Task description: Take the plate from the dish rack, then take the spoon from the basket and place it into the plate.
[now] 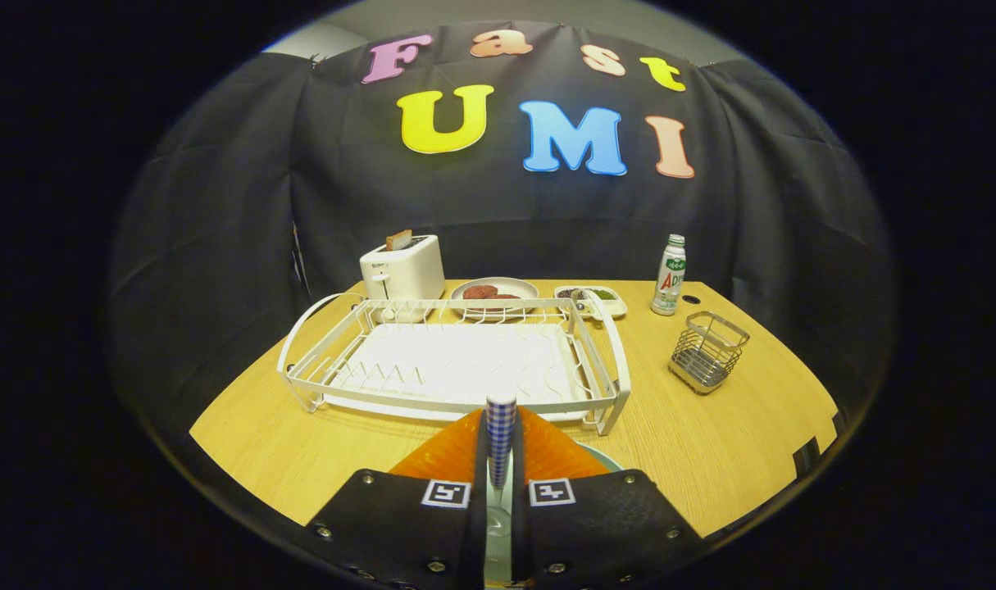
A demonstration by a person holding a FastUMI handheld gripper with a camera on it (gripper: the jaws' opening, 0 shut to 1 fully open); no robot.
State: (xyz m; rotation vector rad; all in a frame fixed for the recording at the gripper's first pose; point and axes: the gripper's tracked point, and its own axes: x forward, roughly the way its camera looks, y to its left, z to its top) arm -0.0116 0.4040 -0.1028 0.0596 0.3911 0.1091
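Note:
My gripper (500,463) is shut on the spoon (501,430). Its blue-and-white checked handle stands up between the fingers, and its pale bowl shows low down between them. Right under the fingers lies the plate (436,460), orange inside with a teal rim, on the table in front of the rack. The white dish rack (465,403) stands just beyond the fingers with nothing in its slots. Beyond the fingers to the right, the small wire basket (708,352) holds nothing that I can see.
Behind the rack stand a white toaster (402,269) with a slice of bread, a dish with brown food (495,290) and a small white tray (589,298). A white bottle (670,275) stands behind the basket. The wooden table (301,442) is rounded at its front edge.

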